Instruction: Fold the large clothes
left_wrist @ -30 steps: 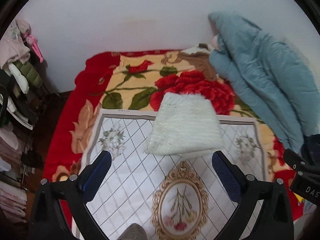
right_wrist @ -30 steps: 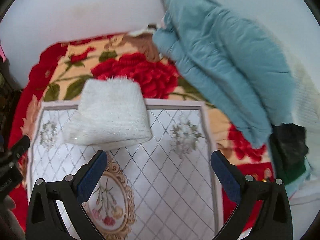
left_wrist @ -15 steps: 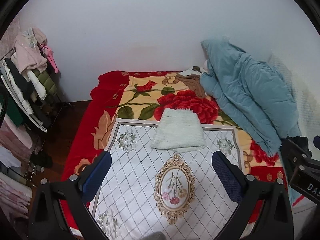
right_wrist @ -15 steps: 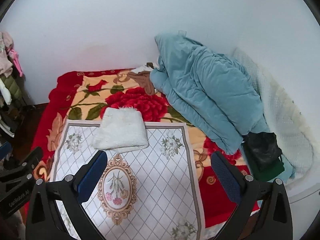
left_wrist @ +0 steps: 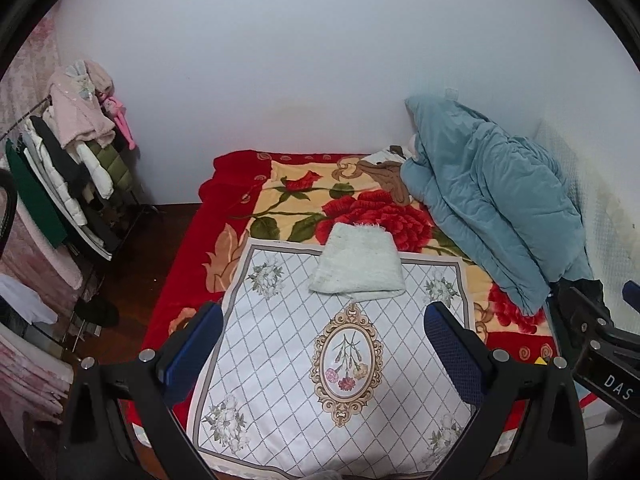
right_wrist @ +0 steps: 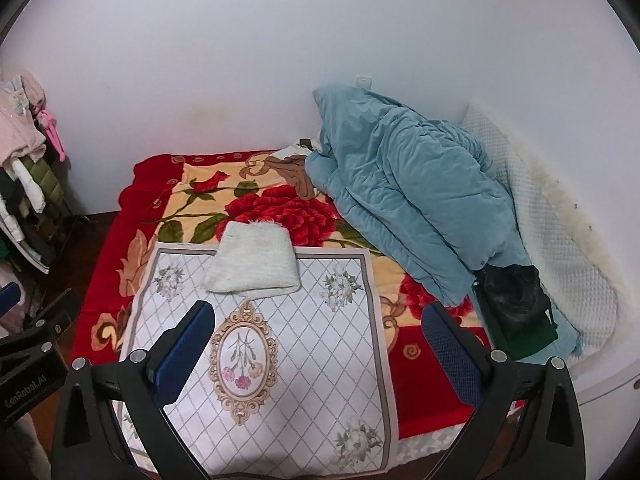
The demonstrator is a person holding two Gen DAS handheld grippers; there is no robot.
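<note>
A white fluffy garment [left_wrist: 358,262] lies folded into a neat rectangle at the far end of a white patterned mat [left_wrist: 280,360] on the bed; it also shows in the right wrist view [right_wrist: 254,260]. My left gripper [left_wrist: 324,344] is open and empty, held well back above the near half of the mat. My right gripper [right_wrist: 318,342] is open and empty too, above the mat [right_wrist: 312,360] at about the same distance. Neither touches the garment.
A red floral blanket [left_wrist: 304,200] covers the bed. A bunched teal quilt [left_wrist: 480,196] lies at the right against the wall, with a dark bundle [right_wrist: 514,300] beside it. A clothes rack [left_wrist: 68,168] stands on the left over dark floor.
Both grippers have pulled back and up from the folded garment, so the whole bed and room now show. The garment has stayed in place, and both grippers remain open.
</note>
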